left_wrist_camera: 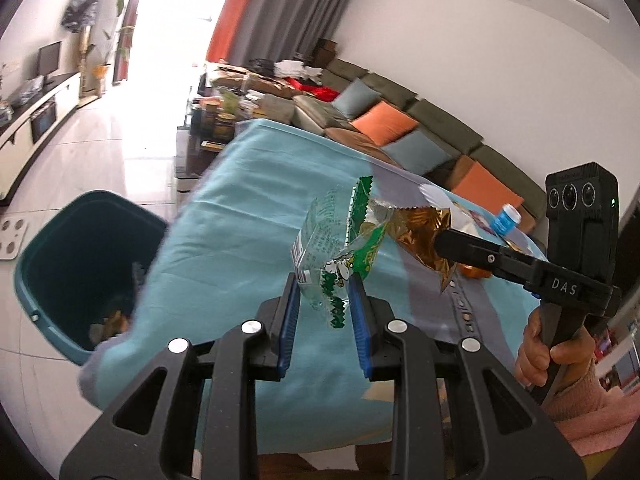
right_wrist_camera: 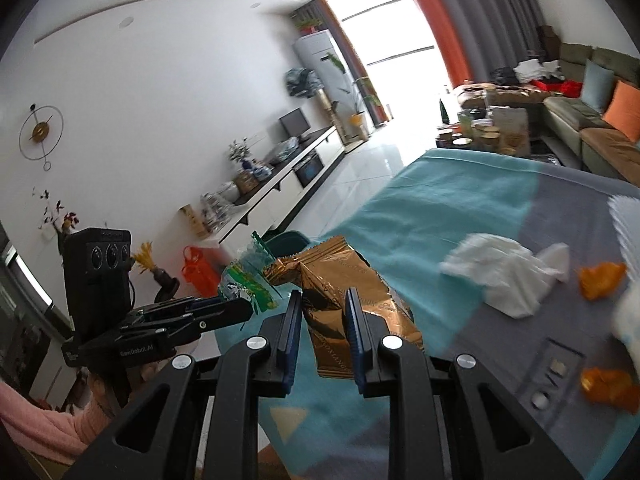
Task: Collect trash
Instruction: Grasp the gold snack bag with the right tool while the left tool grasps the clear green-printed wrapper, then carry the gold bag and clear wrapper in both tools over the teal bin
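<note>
1. We held our left gripper (left_wrist_camera: 324,280) pinched on a green-and-clear snack wrapper (left_wrist_camera: 340,240), its blue pads pressed against the wrapper's lower end while the rest of it stood up above the fingertips.
2. Our right gripper (right_wrist_camera: 323,296) was clamped on a crumpled gold foil wrapper (right_wrist_camera: 352,300), which bulged out above and below the pads.
3. Both wrappers hung in the air over the near left part of a table covered by a teal and grey cloth (left_wrist_camera: 248,200), and in both views they sat close together, the gold one just right of the green one.
4. A dark teal waste bin (left_wrist_camera: 76,264) stood on the tiled floor just left of the table, open at the top, with some scraps visible at its bottom.
5. Still lying on the cloth, to the right, were a crumpled white tissue (right_wrist_camera: 508,280) and two orange scraps, one farther (right_wrist_camera: 600,274) and one nearer (right_wrist_camera: 610,384).
6. A small blue-and-white container (left_wrist_camera: 505,220) showed on the far right of the table in the left wrist view.
7. A hand (left_wrist_camera: 548,352) in a pink sleeve (left_wrist_camera: 600,408) gripped the handle of the right gripper.
8. Beyond the table ran a sofa (left_wrist_camera: 420,120) with orange and blue-grey cushions, and grey and orange curtains hung by the bright window.
</note>
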The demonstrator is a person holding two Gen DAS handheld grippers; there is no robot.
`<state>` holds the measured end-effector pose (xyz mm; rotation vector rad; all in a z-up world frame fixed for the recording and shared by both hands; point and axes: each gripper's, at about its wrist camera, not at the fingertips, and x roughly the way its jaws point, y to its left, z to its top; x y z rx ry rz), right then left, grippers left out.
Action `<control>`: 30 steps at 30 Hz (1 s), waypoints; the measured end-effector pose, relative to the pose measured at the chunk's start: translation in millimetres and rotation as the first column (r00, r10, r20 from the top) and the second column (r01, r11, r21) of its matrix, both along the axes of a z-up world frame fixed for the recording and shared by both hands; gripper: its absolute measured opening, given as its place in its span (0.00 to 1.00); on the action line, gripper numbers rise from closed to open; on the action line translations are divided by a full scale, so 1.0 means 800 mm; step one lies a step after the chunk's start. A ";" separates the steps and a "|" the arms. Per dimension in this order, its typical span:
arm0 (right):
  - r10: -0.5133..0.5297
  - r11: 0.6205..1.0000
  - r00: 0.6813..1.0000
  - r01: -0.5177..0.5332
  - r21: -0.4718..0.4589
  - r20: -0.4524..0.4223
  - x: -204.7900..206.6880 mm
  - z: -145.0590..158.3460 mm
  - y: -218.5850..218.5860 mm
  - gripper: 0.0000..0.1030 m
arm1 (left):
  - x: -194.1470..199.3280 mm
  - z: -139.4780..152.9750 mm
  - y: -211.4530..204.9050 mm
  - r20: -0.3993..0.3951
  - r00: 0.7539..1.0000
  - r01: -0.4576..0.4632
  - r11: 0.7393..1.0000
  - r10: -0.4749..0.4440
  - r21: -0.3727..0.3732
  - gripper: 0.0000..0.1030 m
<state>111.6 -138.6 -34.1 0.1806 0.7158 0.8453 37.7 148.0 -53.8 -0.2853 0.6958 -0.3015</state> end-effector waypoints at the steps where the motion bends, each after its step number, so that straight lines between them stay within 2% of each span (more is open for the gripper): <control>1: 0.016 1.000 1.000 -0.016 -0.005 0.006 0.004 0.002 0.010 0.20 | -0.002 0.001 0.007 0.001 1.000 -0.016 1.000 0.016 0.003 0.24; 6: 0.076 0.997 0.997 -0.076 -0.012 0.003 0.019 0.006 0.046 0.20 | -0.011 0.004 0.048 0.007 0.994 -0.105 0.994 0.105 0.010 0.25; 16: 0.182 0.983 0.983 -0.183 -0.019 -0.030 0.045 0.009 0.118 0.20 | -0.023 0.004 0.123 0.000 0.966 -0.259 0.965 0.259 0.031 0.25; 30: 0.269 0.961 0.960 -0.273 -0.038 -0.078 0.068 0.003 0.203 0.20 | -0.026 -0.013 0.189 -0.048 0.925 -0.374 0.926 0.376 0.057 0.25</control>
